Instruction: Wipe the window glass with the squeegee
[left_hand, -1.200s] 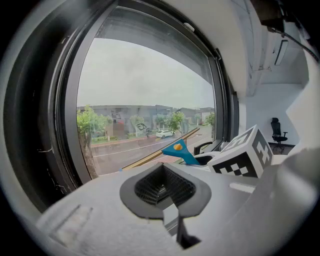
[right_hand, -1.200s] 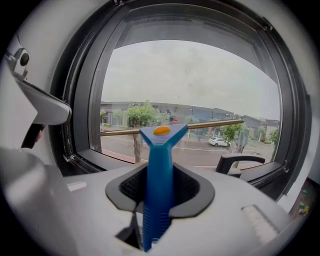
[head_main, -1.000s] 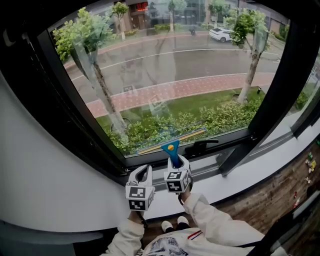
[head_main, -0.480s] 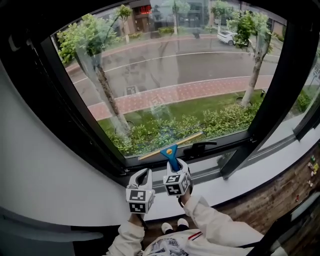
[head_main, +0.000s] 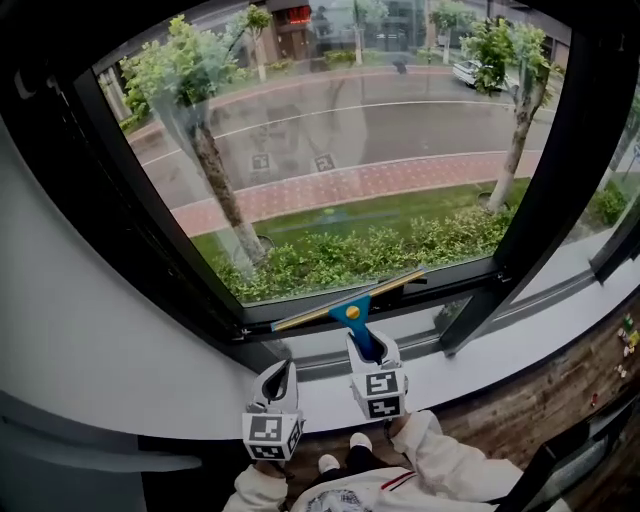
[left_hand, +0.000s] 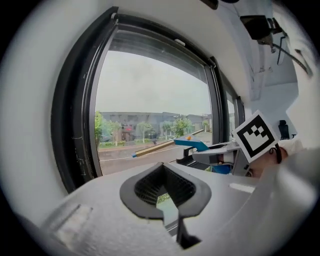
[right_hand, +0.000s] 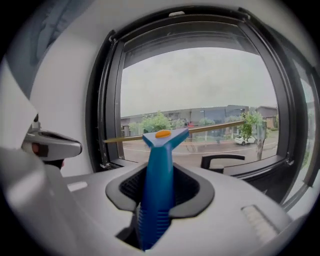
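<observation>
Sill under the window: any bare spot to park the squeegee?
The sill is bare right of the right tongs, up to the black mullion, and again beyond it. A narrower bare strip lies between the right and left tongs. Crowded: the bottom rail, where the squeegee blade and window handle sit.

A white sill (head_main: 540, 345) (smooth, pale) runs under the black window frame (head_main: 150, 230).

One large black-framed glass window (head_main: 330, 150). At its bottom edge: one blue-handled squeegee with a yellow blade bar (head_main: 352, 305), one black lever handle (right_hand: 225, 160). Below it, two white grippers: left gripper (head_main: 281, 375), right gripper (head_main: 368, 348).
</observation>
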